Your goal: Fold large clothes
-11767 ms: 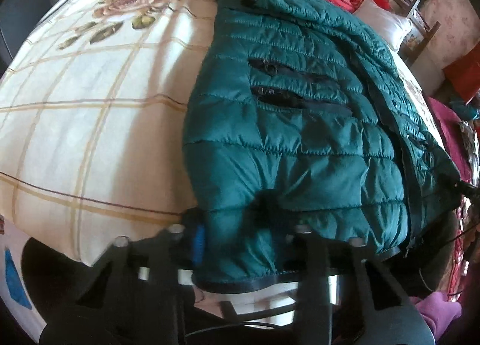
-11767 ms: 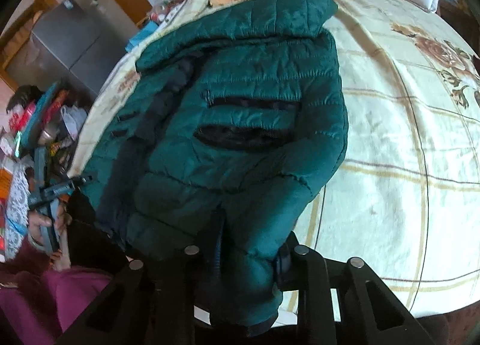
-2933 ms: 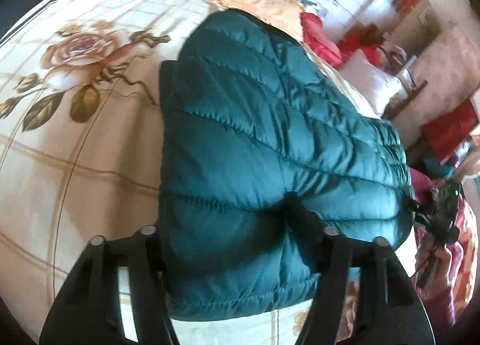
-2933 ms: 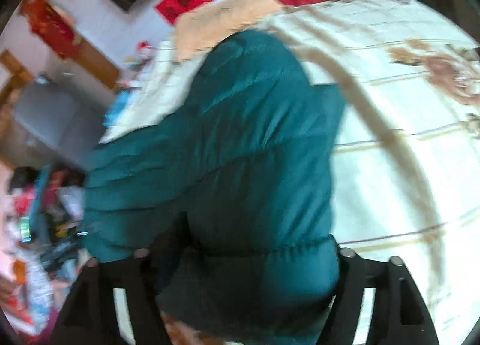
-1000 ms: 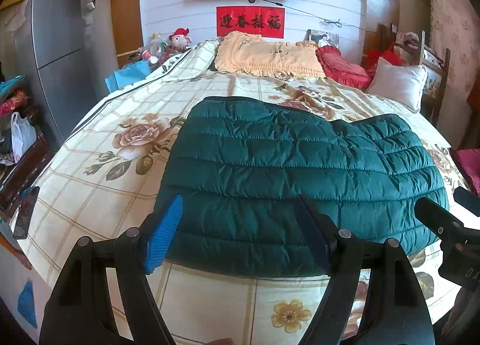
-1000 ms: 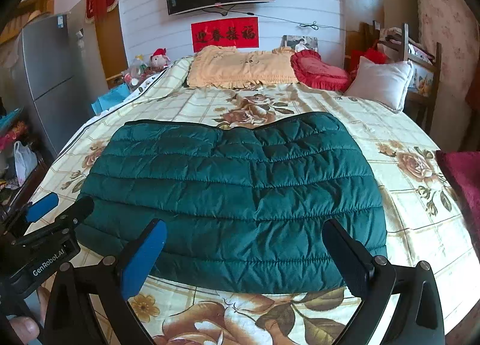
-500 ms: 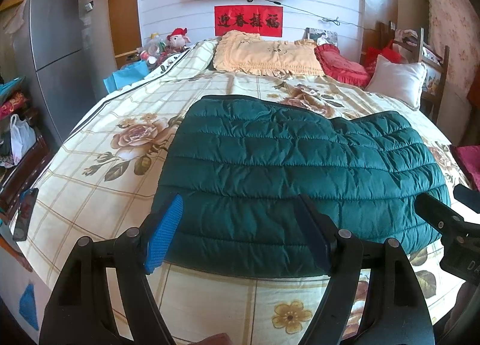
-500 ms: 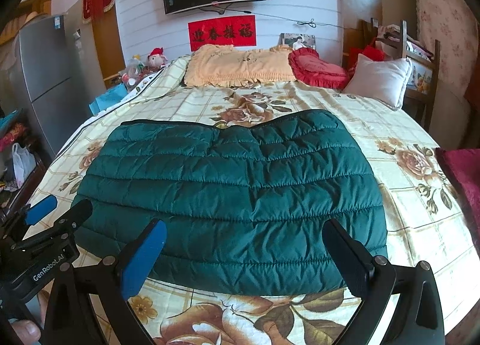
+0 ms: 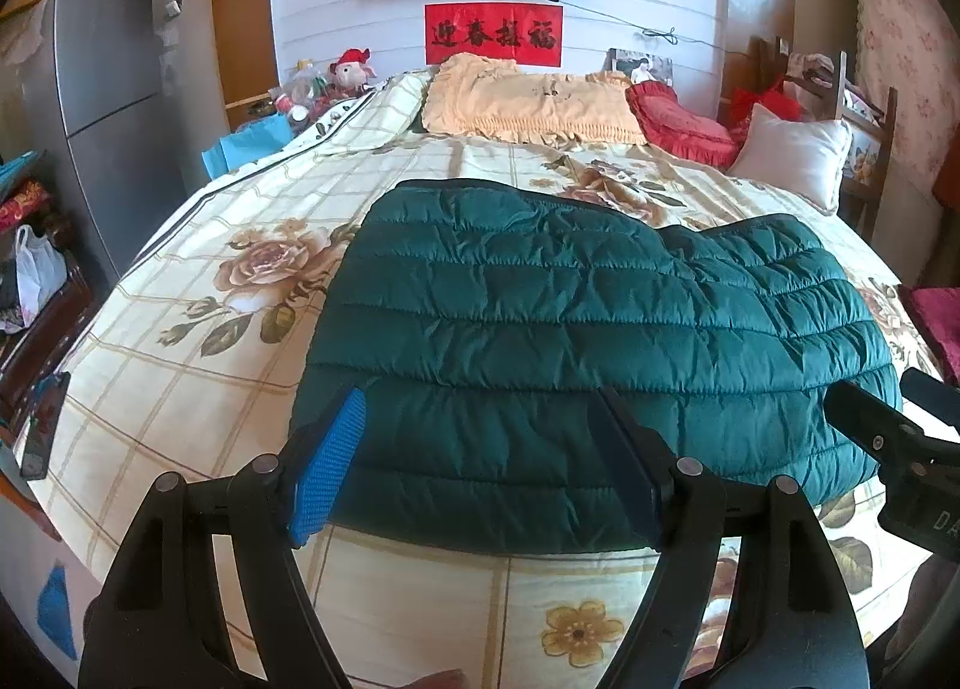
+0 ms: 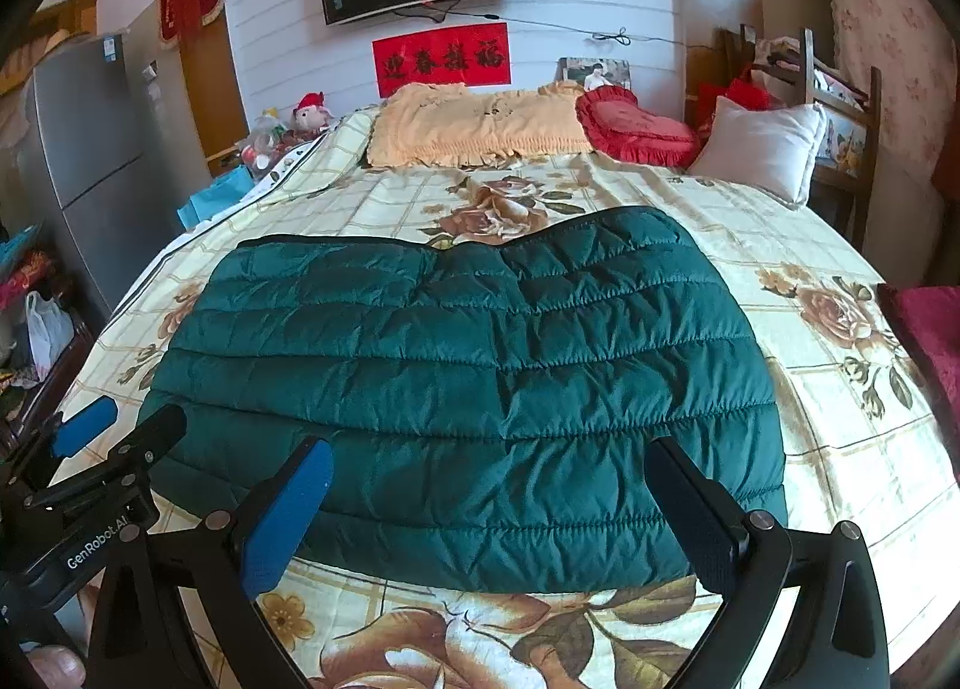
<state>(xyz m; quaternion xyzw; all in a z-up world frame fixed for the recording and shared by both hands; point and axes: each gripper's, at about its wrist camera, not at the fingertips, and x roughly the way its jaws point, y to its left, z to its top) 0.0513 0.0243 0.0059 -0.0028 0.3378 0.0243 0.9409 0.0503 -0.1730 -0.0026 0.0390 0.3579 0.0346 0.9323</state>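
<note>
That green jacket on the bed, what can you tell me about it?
The jacket is dark green, quilted in puffy horizontal rows, with a slightly shiny, wrinkled shell. It lies folded into a wide flat bundle on the floral bedspread, smooth side up, a thin black edge showing along its far side. No sleeves or zipper show. Both grippers, left and right, hover open before its near edge, apparently not touching it.
</note>
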